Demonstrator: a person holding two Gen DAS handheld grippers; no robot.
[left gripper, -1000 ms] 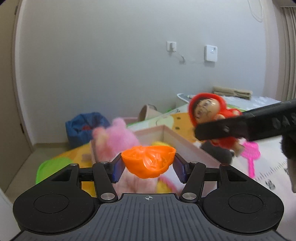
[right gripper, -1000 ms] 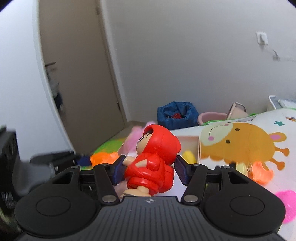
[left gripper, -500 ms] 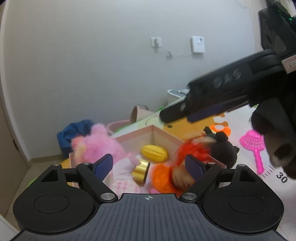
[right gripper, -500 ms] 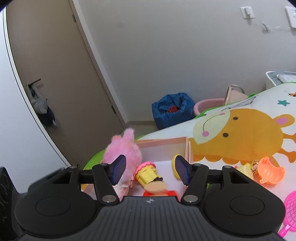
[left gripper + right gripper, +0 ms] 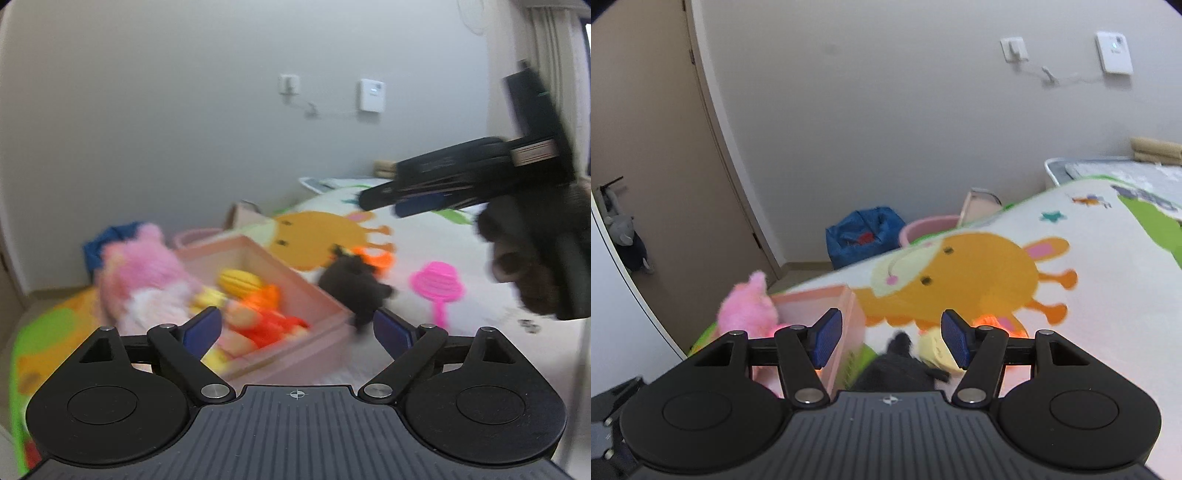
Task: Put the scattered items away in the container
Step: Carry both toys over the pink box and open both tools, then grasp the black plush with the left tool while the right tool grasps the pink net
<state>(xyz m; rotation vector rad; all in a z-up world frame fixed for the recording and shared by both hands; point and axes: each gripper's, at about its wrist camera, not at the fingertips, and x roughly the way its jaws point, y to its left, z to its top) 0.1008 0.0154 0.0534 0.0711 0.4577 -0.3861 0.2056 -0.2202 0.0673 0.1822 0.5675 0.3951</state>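
Note:
The pink box (image 5: 314, 295) sits on the play mat and holds a pink plush (image 5: 144, 273), a yellow corn toy (image 5: 240, 280), an orange cup (image 5: 267, 295) and the red-hooded doll (image 5: 269, 325). My left gripper (image 5: 297, 328) hangs open and empty above the box's near corner. A black plush (image 5: 354, 288) lies just outside the box's right wall. My right gripper (image 5: 891, 338) is open and empty above that black plush (image 5: 897, 365); in the left wrist view the right gripper (image 5: 384, 201) shows at the upper right in a gloved hand (image 5: 535, 266).
On the mat right of the box lie a pink toy sieve (image 5: 437, 286), an orange toy (image 5: 993, 321) and a pale yellow toy (image 5: 934, 350). A blue bag (image 5: 864, 236) and a pink basin (image 5: 923, 229) stand by the far wall. A door (image 5: 665, 184) is at left.
The left gripper let go of the orange cup and the right let go of the red-hooded doll; both toys now lie in the box. Both grippers have shifted right toward the black plush.

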